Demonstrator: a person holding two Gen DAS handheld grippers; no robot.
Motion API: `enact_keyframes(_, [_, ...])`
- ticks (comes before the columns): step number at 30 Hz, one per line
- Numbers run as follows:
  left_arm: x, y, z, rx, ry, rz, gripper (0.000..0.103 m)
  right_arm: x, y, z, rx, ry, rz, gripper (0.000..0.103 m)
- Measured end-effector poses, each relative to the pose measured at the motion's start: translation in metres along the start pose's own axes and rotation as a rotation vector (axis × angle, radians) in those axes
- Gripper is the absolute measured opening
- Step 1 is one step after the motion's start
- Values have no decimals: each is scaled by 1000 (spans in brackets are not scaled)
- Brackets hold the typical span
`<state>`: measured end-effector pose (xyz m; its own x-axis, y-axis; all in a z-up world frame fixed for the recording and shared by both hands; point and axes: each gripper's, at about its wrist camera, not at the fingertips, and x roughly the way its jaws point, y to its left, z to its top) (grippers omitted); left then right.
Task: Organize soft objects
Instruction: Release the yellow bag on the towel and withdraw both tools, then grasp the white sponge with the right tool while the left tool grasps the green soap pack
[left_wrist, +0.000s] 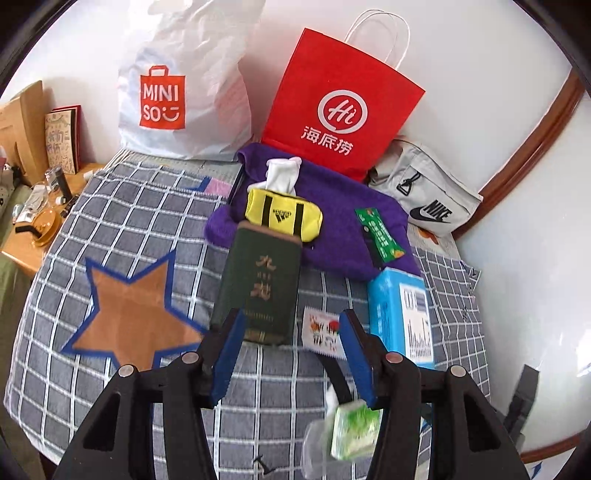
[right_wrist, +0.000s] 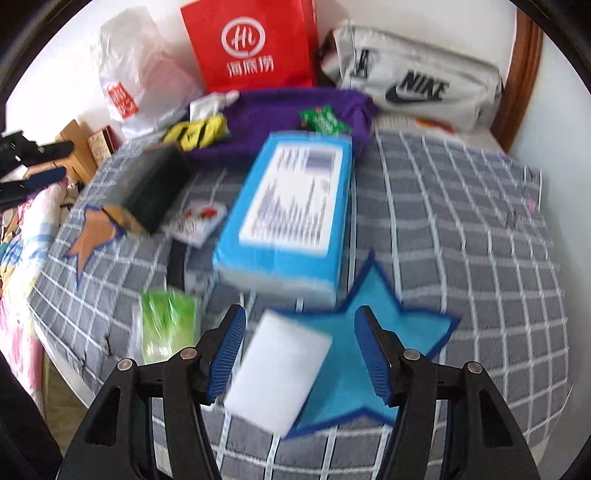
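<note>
The left claw (left_wrist: 291, 354) hangs over a bed (left_wrist: 110, 206) with a grey checked cover, its blue pads apart and nothing between them. A dark green box (left_wrist: 258, 284) lies just beyond the pads, its far end touching a yellow pouch (left_wrist: 284, 214) on a purple towel (left_wrist: 340, 221). An orange star patch (left_wrist: 133, 317) lies toward the bed's left edge. A blue tissue pack (left_wrist: 402, 314) lies toward the right edge.

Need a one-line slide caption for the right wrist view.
Open right gripper above a white sponge block lying partly on a blue star patch, blue pack beyond.
</note>
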<state>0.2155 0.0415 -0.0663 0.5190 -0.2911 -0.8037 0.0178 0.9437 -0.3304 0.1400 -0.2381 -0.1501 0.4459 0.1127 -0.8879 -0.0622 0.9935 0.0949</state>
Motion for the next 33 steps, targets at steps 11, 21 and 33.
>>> enact_keyframes(11, [-1, -10, -39, 39, 41, 13, 51, 19, 5, -34, 72, 20, 42, 69])
enact_keyframes(21, [4, -19, -64, 71, 60, 24, 51, 28, 21, -37, 41, -13, 117, 46])
enact_keyframes(33, [46, -34, -102, 112, 155, 36, 51, -9, 16, -51, -34, -134, 75, 35])
